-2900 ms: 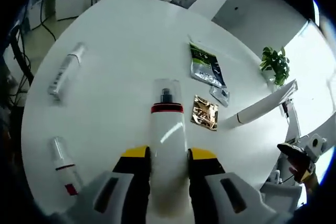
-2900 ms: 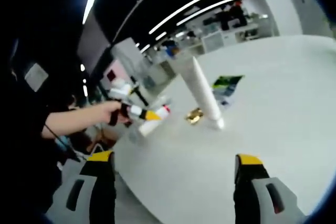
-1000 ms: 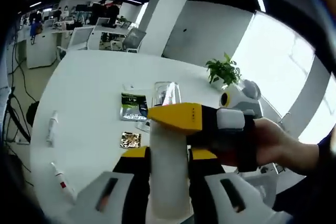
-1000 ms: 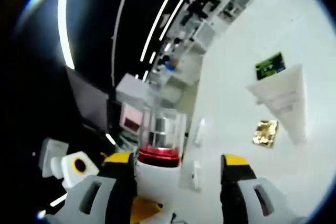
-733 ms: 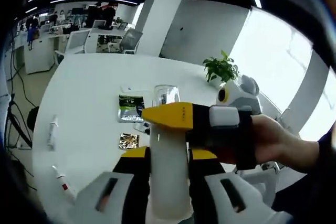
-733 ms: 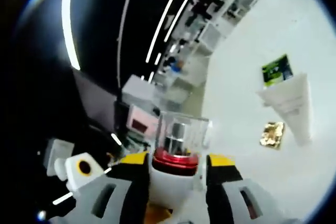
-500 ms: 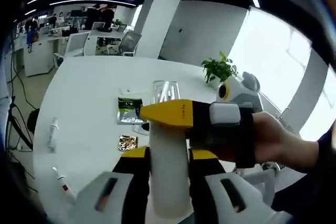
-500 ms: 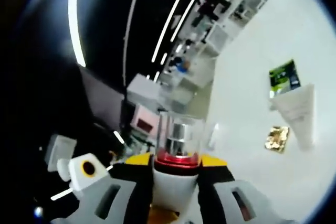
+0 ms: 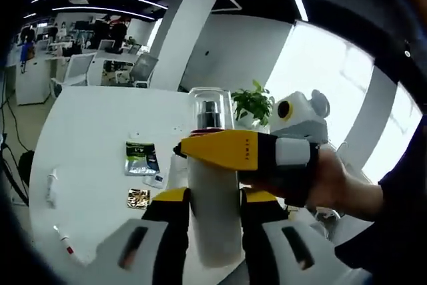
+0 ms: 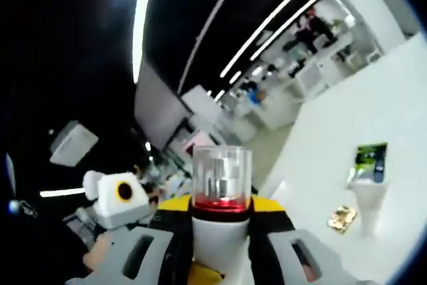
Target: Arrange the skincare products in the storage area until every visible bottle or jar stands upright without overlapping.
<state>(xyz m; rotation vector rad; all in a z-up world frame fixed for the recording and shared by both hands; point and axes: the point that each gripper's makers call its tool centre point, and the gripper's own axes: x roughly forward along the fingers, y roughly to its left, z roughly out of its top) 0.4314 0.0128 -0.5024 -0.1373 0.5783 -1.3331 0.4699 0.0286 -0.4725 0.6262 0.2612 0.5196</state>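
A white pump bottle (image 9: 213, 225) with a red ring and a clear cap (image 9: 209, 108) is held up in the air above the table. My left gripper (image 9: 215, 198) is shut on its lower body. My right gripper (image 9: 207, 148) reaches in from the right, with one yellow jaw lying across the bottle just under the ring. In the right gripper view the same bottle (image 10: 221, 231) stands upright between the jaws of my right gripper (image 10: 221, 215), which is shut on it below the red ring (image 10: 221, 203).
On the round white table (image 9: 87, 125) lie a green sachet (image 9: 141, 157), a gold sachet (image 9: 139, 197), a white tube (image 9: 51, 187) and a small bottle (image 9: 67, 250). A white tube (image 10: 370, 208) stands near the sachets. A potted plant (image 9: 257, 101) stands at the far side.
My right gripper has come over and shut on the bottle under its red ring. Both grippers have tilted the bottle more upright, away from the table.
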